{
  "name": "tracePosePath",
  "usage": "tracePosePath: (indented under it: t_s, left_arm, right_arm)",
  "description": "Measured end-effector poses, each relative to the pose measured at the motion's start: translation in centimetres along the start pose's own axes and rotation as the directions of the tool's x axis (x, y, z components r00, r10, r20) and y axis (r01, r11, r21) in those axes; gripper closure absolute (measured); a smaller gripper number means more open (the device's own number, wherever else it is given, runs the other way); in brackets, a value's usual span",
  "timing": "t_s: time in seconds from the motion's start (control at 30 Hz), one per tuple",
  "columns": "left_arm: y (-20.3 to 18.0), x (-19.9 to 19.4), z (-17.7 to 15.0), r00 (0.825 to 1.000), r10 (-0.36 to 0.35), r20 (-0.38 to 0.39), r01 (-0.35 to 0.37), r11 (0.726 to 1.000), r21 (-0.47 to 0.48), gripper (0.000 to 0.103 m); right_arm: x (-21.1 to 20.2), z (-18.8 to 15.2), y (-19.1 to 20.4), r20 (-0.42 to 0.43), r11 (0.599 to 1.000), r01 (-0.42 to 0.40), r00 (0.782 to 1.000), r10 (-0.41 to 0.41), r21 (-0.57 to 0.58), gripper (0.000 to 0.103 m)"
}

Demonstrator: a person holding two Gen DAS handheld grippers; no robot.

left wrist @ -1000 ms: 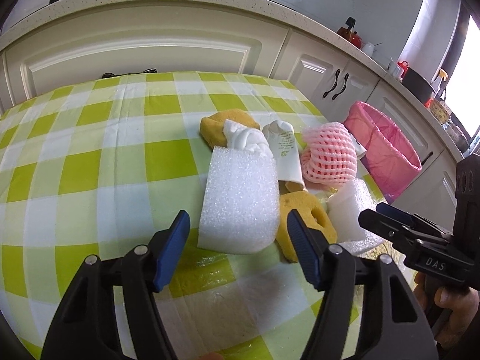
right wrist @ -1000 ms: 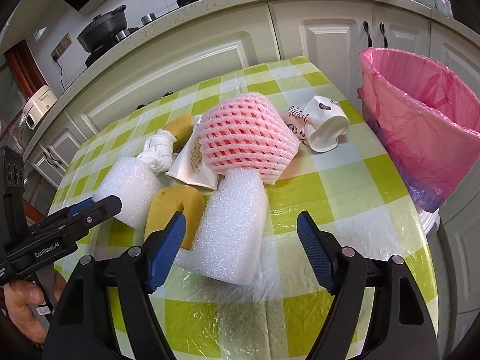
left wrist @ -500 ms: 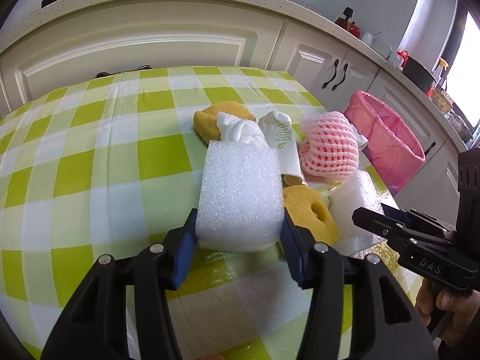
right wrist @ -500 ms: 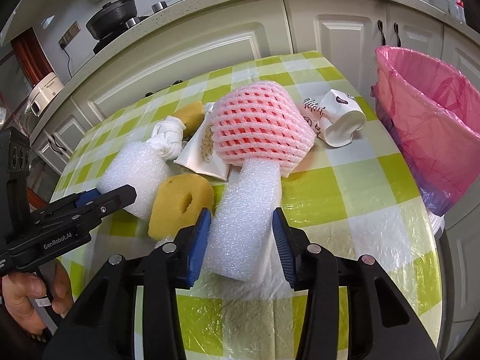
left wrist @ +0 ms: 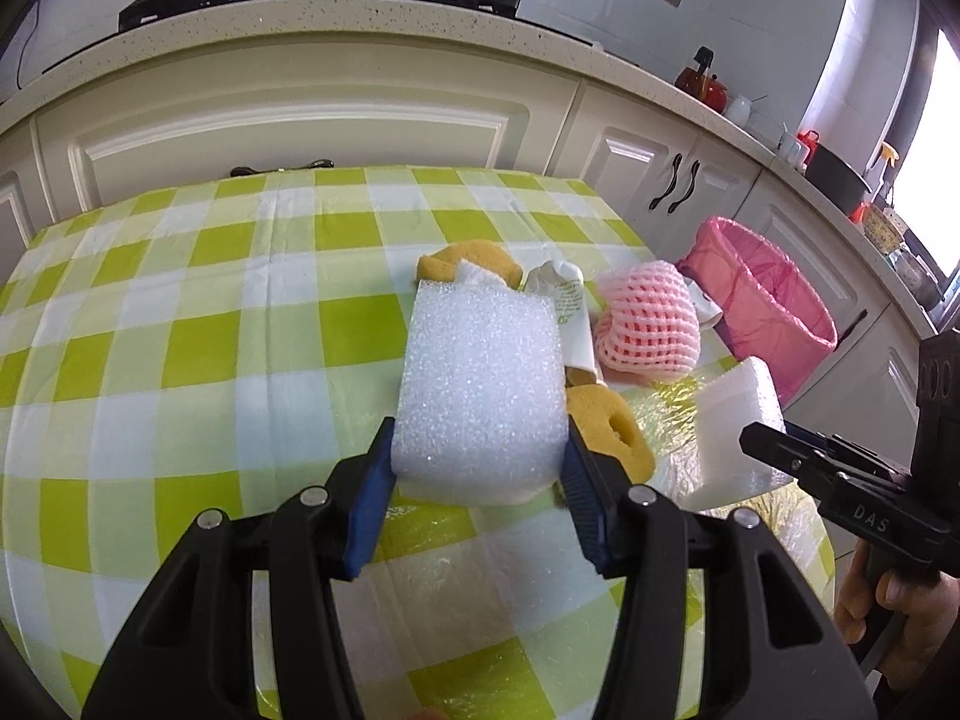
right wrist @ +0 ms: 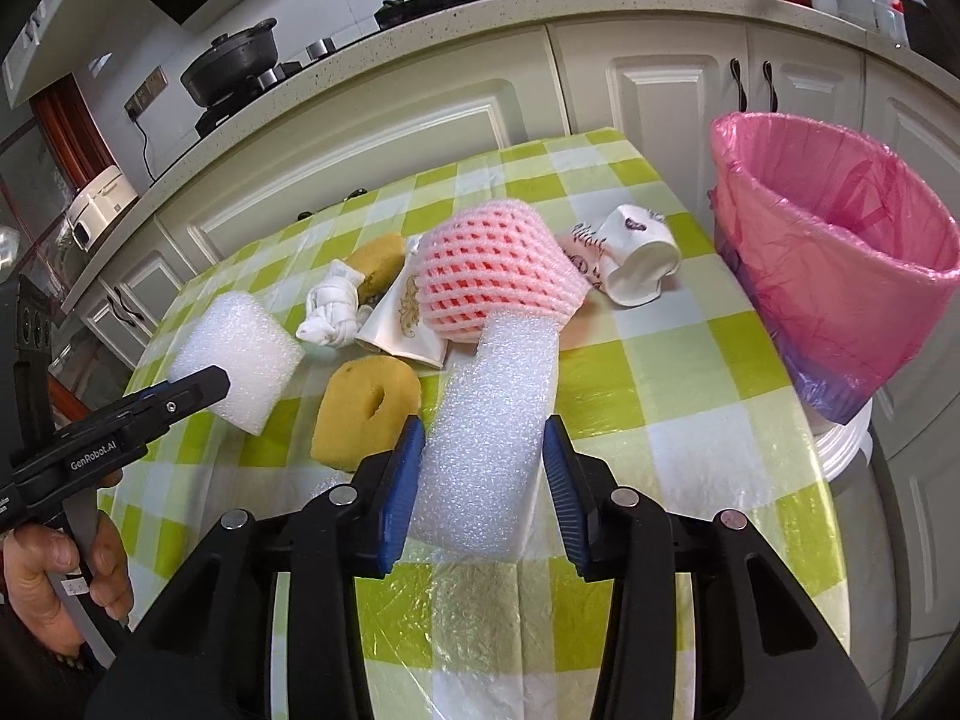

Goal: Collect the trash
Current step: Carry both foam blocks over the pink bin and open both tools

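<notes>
The left gripper [left wrist: 480, 474] is clamping a thick white block of bubbly packing foam [left wrist: 480, 384], its blue ribbed pads [left wrist: 375, 498] pressing into the block's two near sides; the jaws have just been closing on it. The block is rectangular, coarse-celled and glistening, with square-cut edges, and it is standing out from the jaws above the green-and-white checked tablecloth [left wrist: 180, 312].

The right gripper [right wrist: 483, 474] is gripping a second, narrower white foam slab [right wrist: 489, 420] of the same pebbly texture, its jaws having just been closing around it. This slab is long and slightly bowed, and its far end is reaching up against a pink foam fruit net [right wrist: 501, 273], a soft domed sleeve with a diamond-shaped mesh.

Just left of the slab, a yellow porous sponge with a hole through it [right wrist: 366, 405] is lying flat. Behind it are a knotted white cloth or tissue [right wrist: 333, 312], a flattened white paper cup with gold print [right wrist: 405, 321] and another yellow sponge [right wrist: 378, 264]. A crushed white paper cup with dark print [right wrist: 636, 264] is lying on its side to the right of the net.

Beyond the table's right edge, a round bin lined with a thin, crinkled pink plastic bag [right wrist: 840, 276] is standing open. A clear plastic film is covering the cloth and is shining in wrinkles near the table edge.
</notes>
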State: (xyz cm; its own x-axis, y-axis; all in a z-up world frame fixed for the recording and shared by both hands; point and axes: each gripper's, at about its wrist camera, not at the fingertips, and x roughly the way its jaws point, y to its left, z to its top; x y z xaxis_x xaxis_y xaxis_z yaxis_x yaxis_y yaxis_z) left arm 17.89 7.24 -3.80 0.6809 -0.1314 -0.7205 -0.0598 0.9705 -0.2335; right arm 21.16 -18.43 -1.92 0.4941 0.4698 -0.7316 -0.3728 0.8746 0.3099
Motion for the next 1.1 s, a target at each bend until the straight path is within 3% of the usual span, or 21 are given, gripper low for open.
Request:
tracePosePath:
  t_s: [0.27,0.5,0.87,1.1]
  left_arm:
    - [-2.3,-2.5,2.1,0.997,-0.019,0.072,0.017,0.999,0.028,0.053]
    - [-6.6,-2.9,5.3,0.989,-0.097,0.116,0.089,0.994,0.068,0.053]
    - [-17.9,0.4,11.7,0.961,-0.251,0.113,0.226,0.955,0.193,0.053]
    - [-24.0,4.3,15.2,0.949,-0.308,0.068,0.285,0.93,0.232,0.053]
  right_arm:
    - [-3.8,1.6,-2.1,0.085,1.0,0.016,0.996,-0.017,0.02,0.063]
    - [-7.3,4.3,-5.7,0.162,0.998,0.062,0.985,-0.067,0.032,0.063]
    - [-11.0,10.7,-14.6,0.255,0.982,0.175,0.949,-0.186,0.066,0.063]
    - [-10.2,13.5,-19.3,0.26,0.978,0.178,0.945,-0.201,0.106,0.063]
